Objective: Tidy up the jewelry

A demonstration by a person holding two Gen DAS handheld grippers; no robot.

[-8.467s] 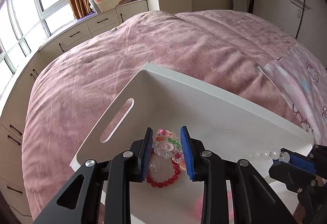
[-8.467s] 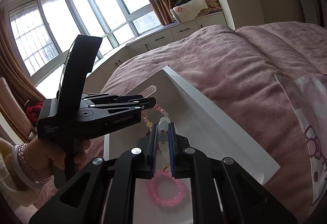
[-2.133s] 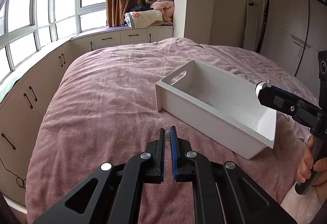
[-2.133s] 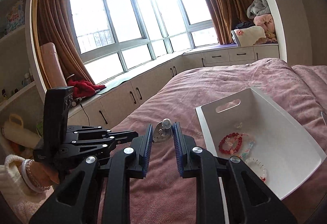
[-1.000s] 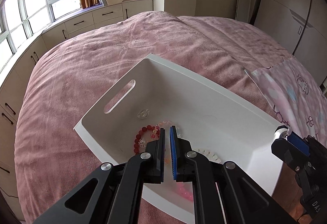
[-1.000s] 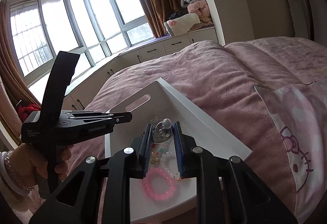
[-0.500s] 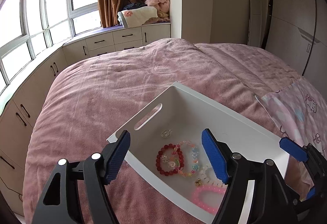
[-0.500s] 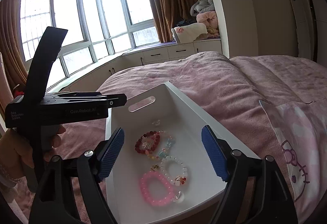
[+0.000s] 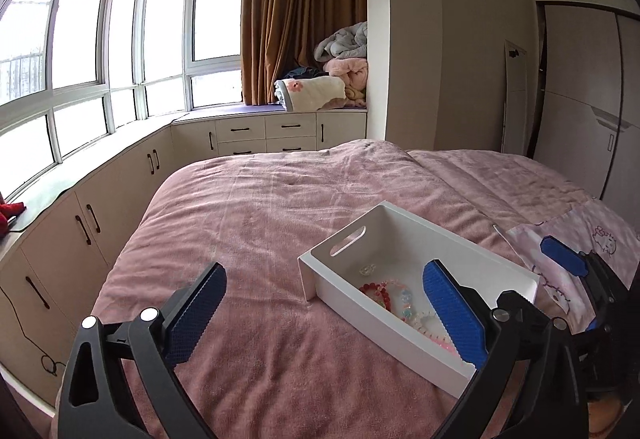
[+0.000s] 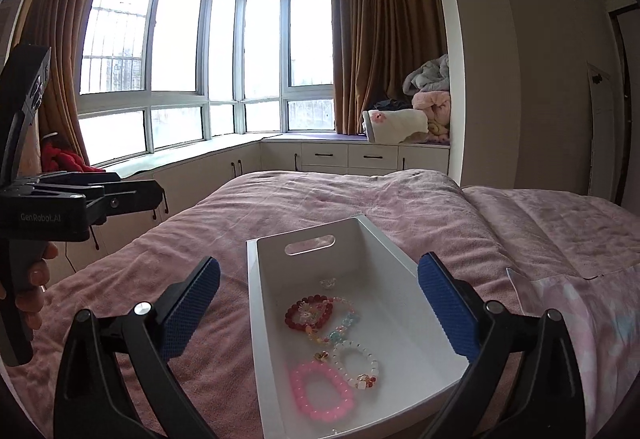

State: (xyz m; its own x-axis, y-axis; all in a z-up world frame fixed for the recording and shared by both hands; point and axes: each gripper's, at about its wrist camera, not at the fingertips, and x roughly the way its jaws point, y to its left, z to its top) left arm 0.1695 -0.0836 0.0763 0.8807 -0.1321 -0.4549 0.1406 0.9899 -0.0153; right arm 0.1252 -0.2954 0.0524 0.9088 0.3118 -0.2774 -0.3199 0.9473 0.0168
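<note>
A white bin [image 10: 412, 303] with a handle slot sits on the pink bed. In it lie a red bead bracelet [image 10: 308, 313], a pastel bead bracelet [image 10: 340, 323], a white bead bracelet [image 10: 356, 361], a pink bead bracelet [image 10: 320, 391] and a small clear piece [image 10: 328, 283]. My right gripper [image 10: 318, 313] is wide open and empty above the bin's near end. My left gripper [image 9: 324, 313] is wide open and empty, to the left of the bin [image 9: 320, 275], and shows in the right wrist view [image 10: 80, 199].
The pink bedspread [image 9: 260, 223] stretches around the bin. A Hello Kitty print cloth [image 10: 592, 319] lies to the bin's right. White cabinets [image 9: 88, 207] and a window seat with folded blankets [image 9: 320, 87] run along the far wall.
Both grippers have pulled back and up from the bin and stay wide open. A second ago both were shut over the bin; the right one has let its small charm go.
</note>
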